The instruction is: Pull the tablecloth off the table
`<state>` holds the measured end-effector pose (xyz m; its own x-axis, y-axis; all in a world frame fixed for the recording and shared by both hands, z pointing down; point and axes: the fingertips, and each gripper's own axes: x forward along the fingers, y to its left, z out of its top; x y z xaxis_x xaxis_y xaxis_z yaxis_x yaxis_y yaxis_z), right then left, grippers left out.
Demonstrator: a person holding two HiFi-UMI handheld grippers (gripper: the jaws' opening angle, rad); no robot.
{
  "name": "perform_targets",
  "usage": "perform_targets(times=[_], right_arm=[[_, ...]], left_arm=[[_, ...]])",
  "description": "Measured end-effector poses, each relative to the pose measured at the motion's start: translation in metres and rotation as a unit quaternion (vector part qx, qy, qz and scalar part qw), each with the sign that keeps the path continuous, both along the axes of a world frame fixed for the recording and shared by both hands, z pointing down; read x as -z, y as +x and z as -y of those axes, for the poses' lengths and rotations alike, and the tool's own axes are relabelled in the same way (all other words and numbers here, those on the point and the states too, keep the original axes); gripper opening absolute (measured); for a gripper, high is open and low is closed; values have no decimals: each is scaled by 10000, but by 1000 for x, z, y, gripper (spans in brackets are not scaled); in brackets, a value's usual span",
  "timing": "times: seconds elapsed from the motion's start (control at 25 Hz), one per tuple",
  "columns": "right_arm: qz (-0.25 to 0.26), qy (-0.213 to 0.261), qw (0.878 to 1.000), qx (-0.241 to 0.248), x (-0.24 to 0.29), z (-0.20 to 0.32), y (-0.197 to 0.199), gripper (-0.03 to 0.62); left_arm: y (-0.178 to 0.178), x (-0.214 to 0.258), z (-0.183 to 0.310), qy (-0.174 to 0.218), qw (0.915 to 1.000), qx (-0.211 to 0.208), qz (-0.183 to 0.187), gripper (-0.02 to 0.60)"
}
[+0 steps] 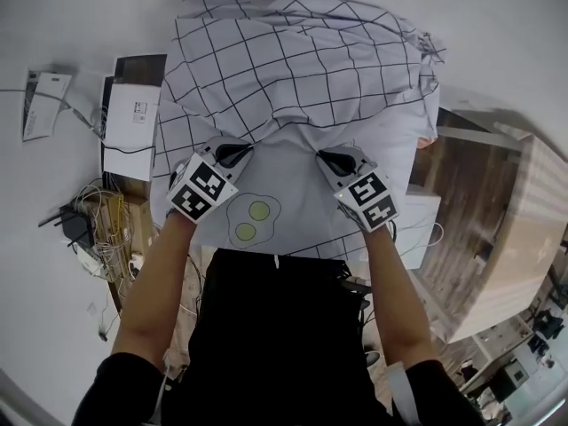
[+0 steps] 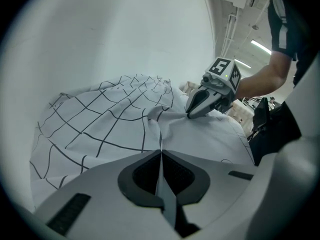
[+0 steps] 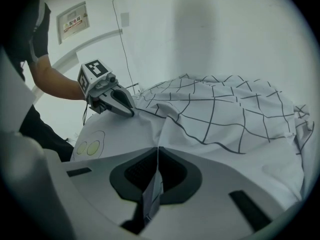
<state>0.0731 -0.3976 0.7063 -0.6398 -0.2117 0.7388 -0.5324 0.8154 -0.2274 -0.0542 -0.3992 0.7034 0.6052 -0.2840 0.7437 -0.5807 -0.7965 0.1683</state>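
A white tablecloth (image 1: 293,69) with a black grid is draped over the table and hides it. Its near part is plain white with a fried-egg print (image 1: 251,218). My left gripper (image 1: 232,155) is shut on a pinched fold of the cloth at the near left. In the left gripper view the fabric (image 2: 110,124) runs straight into the closed jaws of the left gripper (image 2: 161,156). My right gripper (image 1: 330,159) is shut on a fold at the near right. The cloth (image 3: 225,114) is caught between the closed jaws of the right gripper (image 3: 158,156). Between the two grips the cloth is puckered.
White boxes (image 1: 129,127) and papers lie on the floor to the left, with a tangle of cables (image 1: 102,229) below them. A wooden counter (image 1: 497,229) and a white box (image 1: 422,216) stand to the right. The person's body in black is close to the near edge.
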Motion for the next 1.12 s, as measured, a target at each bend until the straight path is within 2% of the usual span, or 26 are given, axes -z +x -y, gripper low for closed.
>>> perform_targets(times=[0.16, 0.44, 0.88, 1.12], right_arm=[[-50, 56, 10000, -37, 22, -7, -1, 21], [-62, 273, 9994, -222, 61, 1, 2, 21], [71, 418, 9981, -456, 113, -12, 5, 20], [123, 638, 9969, -448, 139, -12, 7, 20]], left_arm=[[0, 17, -4, -38, 9999, -63, -82, 12], [-1, 54, 5, 210, 9994, -207, -168, 12], [0, 109, -10, 451, 9979, -326, -334, 12], [2, 136, -8, 642, 9967, -400, -287, 12]])
